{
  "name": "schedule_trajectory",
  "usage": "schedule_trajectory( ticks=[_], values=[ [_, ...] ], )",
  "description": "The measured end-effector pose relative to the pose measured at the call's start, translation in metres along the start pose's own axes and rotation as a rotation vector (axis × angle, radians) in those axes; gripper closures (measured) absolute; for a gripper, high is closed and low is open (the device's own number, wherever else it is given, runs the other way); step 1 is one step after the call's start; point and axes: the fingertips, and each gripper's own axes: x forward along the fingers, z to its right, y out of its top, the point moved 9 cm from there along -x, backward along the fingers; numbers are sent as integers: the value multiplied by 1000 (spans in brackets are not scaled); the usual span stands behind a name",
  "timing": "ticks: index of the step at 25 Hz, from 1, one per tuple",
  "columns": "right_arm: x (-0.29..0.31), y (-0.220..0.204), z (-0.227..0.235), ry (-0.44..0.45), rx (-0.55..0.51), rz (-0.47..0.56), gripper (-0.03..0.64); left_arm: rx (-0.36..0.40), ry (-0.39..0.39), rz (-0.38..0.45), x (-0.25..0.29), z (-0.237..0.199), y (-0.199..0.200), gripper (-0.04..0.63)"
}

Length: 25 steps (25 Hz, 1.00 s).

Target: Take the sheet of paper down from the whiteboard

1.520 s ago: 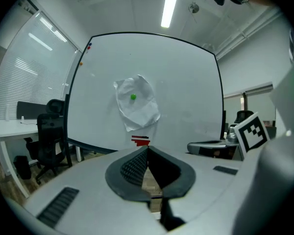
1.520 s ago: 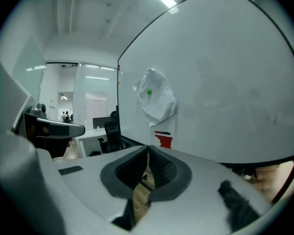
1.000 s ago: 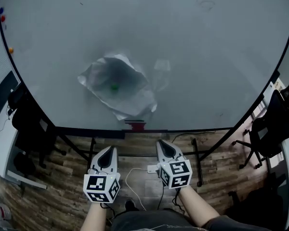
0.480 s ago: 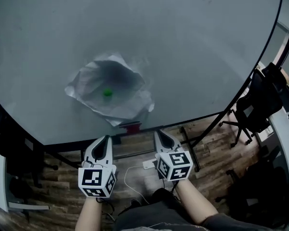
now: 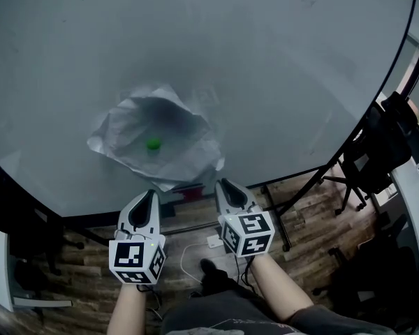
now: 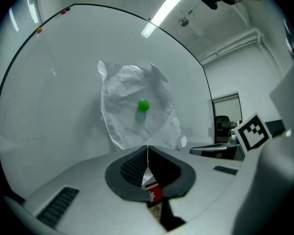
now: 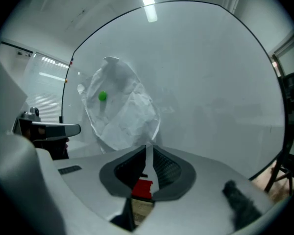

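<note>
A crumpled white sheet of paper (image 5: 178, 128) hangs on the whiteboard (image 5: 279, 75), pinned by a round green magnet (image 5: 153, 144). Both grippers are held side by side below the board's lower edge, pointing at the sheet and clear of it. My left gripper (image 5: 148, 195) is shut and empty. On my right gripper (image 5: 223, 184) the jaws stand almost together and are just starting to part, with nothing between them. The left gripper view shows the paper (image 6: 127, 111) and magnet (image 6: 143, 105) beyond the jaws (image 6: 147, 148). The right gripper view shows the paper (image 7: 125, 116) up and left of its jaws (image 7: 149, 148).
A red object (image 7: 142, 189) sits by the board's lower rail. Black office chairs (image 5: 387, 142) stand at the right, dark furniture (image 5: 17, 222) at the left. A white cable and plug (image 5: 211, 241) lie on the wooden floor between the board's stand legs (image 5: 279, 222).
Both grippers have risen and come nearer the whiteboard's lower edge. The head camera has shifted, so the paper sits further left and lower in the view.
</note>
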Motion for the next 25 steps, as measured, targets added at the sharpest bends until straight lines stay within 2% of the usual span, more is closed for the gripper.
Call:
schedule_trajectory(
  ticks=[1, 2, 3, 4, 9, 18, 20, 22, 25],
  values=[
    [4, 3, -2, 18, -21, 2, 589, 0, 0, 6, 1, 0, 2, 580],
    [8, 5, -4, 31, -41, 3, 564, 3, 0, 10, 3, 0, 3, 580],
    [11, 8, -5, 36, -55, 6, 508, 6, 0, 12, 5, 0, 4, 580],
    [13, 9, -5, 30, -62, 12, 500, 8, 0, 13, 7, -1, 5, 580],
    [22, 17, 4, -25, -35, 52, 500, 16, -3, 15, 16, -3, 10, 580],
    [36, 27, 5, -31, -76, 71, 500, 22, -14, 16, 26, -6, 17, 580],
    [37, 28, 6, -56, -81, 69, 516, 22, -7, 24, 27, -8, 20, 580],
    [37, 28, 9, -83, -79, 70, 573, 24, 2, 36, 27, -9, 23, 580],
    [37, 28, 12, -81, -69, 72, 586, 32, 11, 56, 28, -9, 28, 580]
  ],
)
